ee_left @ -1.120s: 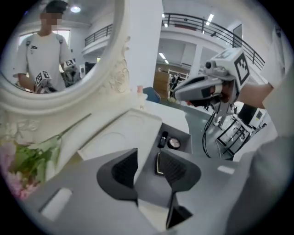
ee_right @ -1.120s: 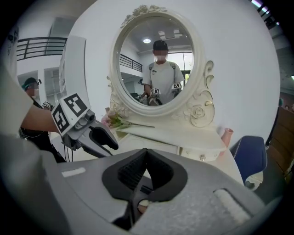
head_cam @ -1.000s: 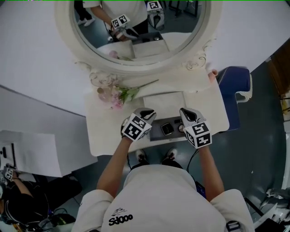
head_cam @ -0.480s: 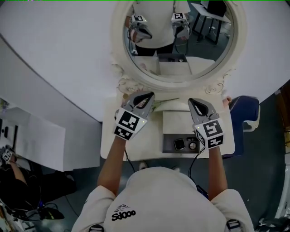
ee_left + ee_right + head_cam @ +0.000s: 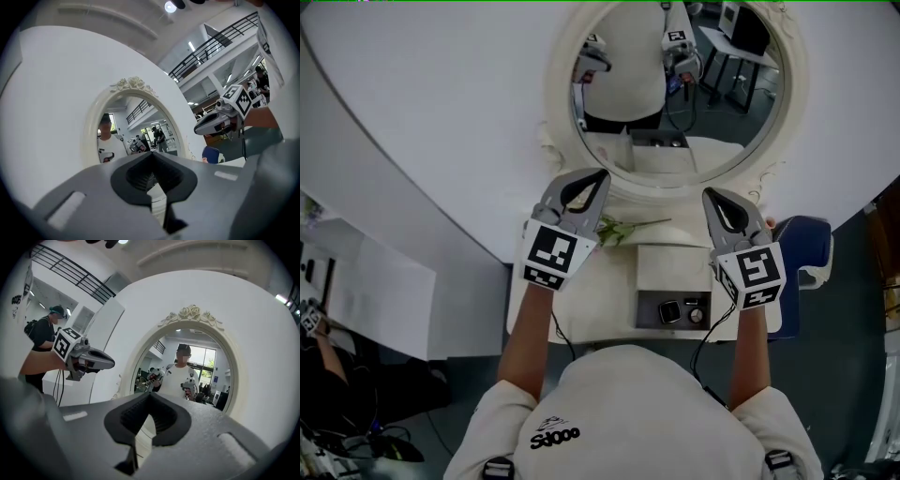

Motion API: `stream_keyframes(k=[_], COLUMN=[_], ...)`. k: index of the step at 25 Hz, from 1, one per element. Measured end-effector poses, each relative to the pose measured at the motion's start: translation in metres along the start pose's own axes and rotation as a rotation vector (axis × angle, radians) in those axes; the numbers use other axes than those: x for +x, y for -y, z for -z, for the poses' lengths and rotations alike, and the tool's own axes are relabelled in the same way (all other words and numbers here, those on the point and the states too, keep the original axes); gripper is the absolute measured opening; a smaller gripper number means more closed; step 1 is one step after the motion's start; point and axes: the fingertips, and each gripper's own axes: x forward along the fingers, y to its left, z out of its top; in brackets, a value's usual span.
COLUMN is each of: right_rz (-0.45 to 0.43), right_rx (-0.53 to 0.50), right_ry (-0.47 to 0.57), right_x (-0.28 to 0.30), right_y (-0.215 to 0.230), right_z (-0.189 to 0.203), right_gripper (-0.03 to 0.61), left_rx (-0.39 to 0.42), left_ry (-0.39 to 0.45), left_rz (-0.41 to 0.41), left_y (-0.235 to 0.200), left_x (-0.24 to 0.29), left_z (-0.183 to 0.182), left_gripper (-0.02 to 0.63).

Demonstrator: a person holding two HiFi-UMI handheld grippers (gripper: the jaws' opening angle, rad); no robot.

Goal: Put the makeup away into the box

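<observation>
On the white dressing table, a dark open box holds a small dark compact and a round makeup piece; its white lid lies just behind. My left gripper is held high above the table's left side and points level at the oval mirror. Its jaws are shut with nothing between them. My right gripper is raised above the box's right side, also shut and empty. Each gripper shows in the other's view: the right gripper and the left gripper.
A spray of pink flowers lies on the table under the mirror frame. A blue chair stands at the table's right end. White walls curve round behind. A person stands far left in the right gripper view.
Both grippers have lifted off the table by the box and now hang level in front of the mirror. The box and its contents have stayed in place.
</observation>
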Motion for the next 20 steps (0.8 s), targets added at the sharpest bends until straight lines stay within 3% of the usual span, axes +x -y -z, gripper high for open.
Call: stream_keyframes(k=[6, 20], right_rz=[0.01, 0.008], right_rx=[-0.019, -0.007], right_ry=[0.0, -0.005], right_x=[-0.003, -0.008], right_y=[-0.001, -0.005], right_z=[-0.005, -0.001], right_gripper=[0.002, 0.002], left_rx=[0.006, 0.001], left_ry=[0.031, 0.029], left_rz=[-0.019, 0.0], left_y=[-0.005, 0.006], left_x=[-0.002, -0.001], left_z=[-0.018, -0.019], left_gripper=[0.017, 0.017])
